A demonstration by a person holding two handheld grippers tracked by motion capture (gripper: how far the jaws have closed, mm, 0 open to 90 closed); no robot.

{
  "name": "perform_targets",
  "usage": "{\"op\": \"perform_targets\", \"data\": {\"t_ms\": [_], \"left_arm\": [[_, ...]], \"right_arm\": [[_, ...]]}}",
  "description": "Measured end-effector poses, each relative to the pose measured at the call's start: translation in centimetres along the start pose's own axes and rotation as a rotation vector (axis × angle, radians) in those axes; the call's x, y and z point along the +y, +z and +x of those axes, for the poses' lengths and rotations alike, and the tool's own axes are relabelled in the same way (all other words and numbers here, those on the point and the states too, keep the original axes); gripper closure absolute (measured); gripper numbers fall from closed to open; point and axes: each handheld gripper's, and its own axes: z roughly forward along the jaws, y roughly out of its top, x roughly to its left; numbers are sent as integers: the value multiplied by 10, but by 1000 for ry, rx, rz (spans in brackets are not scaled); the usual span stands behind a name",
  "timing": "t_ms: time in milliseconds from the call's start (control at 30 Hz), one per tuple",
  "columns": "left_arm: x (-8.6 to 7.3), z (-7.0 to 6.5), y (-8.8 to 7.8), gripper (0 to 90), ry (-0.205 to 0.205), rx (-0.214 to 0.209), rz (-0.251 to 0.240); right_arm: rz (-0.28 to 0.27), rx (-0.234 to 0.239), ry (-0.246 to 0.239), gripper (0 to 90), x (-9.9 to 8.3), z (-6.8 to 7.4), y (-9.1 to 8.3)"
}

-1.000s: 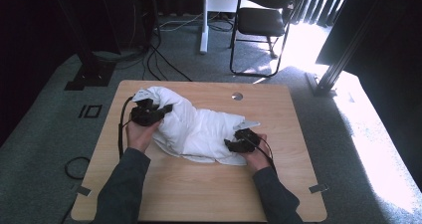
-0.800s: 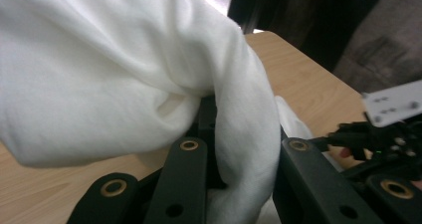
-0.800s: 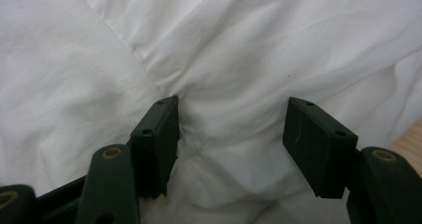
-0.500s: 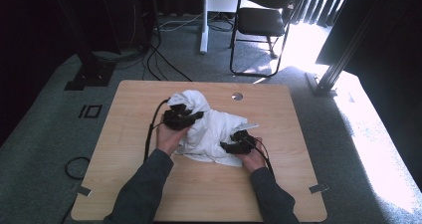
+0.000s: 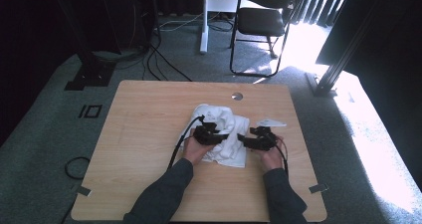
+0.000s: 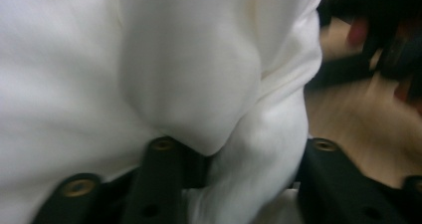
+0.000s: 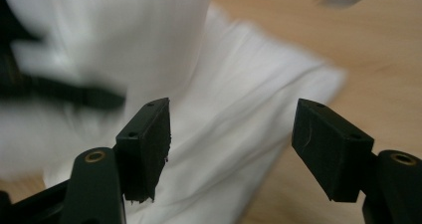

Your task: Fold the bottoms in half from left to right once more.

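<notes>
A white cloth [image 5: 221,115] lies bunched and folded over near the middle of the wooden table [image 5: 149,114]. My left gripper [image 5: 223,136] rests on the cloth's near side and points right. In the left gripper view a thick fold of cloth [image 6: 174,59] sits between the jaws of the left gripper [image 6: 244,149], which have just been opening and no longer pinch it. My right gripper [image 5: 242,139] faces it from the right. In the right gripper view the right gripper [image 7: 231,129] has just been opening, its jaws wide apart over a flat layer of cloth [image 7: 239,74] with nothing pressed.
A round hole [image 5: 237,96] sits in the table beyond the cloth. A black cable [image 5: 180,143] trails from the left gripper towards the person. On the floor behind stand a black chair [image 5: 263,20], a white post [image 5: 204,20], loose cables and dark stands.
The left hand has swept right and down across the table, carrying the cloth's left side over onto the rest, and its jaws have opened. The right gripper shifted slightly and opened wider.
</notes>
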Motion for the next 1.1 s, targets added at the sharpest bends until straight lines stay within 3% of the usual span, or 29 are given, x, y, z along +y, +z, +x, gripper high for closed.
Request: {"op": "perform_targets", "data": {"t_ms": [33, 167, 267, 333, 367, 400, 533, 633, 667, 733, 767, 867, 933, 1000, 1100], "left_arm": [[0, -3, -1, 514, -2, -19, -30], [1, -3, -4, 478, -6, -29, -40], [1, -5, -5, 472, 5, -32, -39], [1, -6, -6, 465, 8, -31, -40], [2, -10, -13, 465, 19, -33, -44], [3, -13, -19, 464, 34, -44, -49], [11, -20, -58, 466, 71, -120, -146], [21, -8, -90, 472, 54, -70, -237], [24, 1, -96, 487, 38, -19, -238], [27, 21, -98, 512, -2, 97, -193], [26, 32, -94, 522, -30, 113, -164], [18, 54, -77, 552, -76, 137, -77], [12, 58, -68, 556, -88, 129, -41], [8, 56, -64, 546, -98, 119, -43], [8, 52, -63, 522, -103, 112, -61]], "right_arm": [[-62, 8, 20, 300, 11, -4, -15], [-135, 65, -3, 287, 34, 9, -24], [-117, 95, -51, 284, 47, 27, -12], [-101, 92, -60, 318, 50, 31, -4], [-75, 71, -69, 370, 52, 33, 4], [-29, 22, -91, 491, 53, 33, 18], [0, -13, -38, 568, 48, 19, 33], [13, -30, -4, 524, 42, 8, 34], [16, -45, 3, 514, 40, 4, 33], [17, -67, 32, 496, 36, -3, 31], [17, -79, 48, 487, 34, -6, 29], [-4, -105, 80, 454, 34, -10, 17], [-37, -111, 68, 444, 37, -7, 3], [-87, -135, 44, 438, 40, 2, -15], [-147, -112, -22, 438, 43, 22, -38]]}}
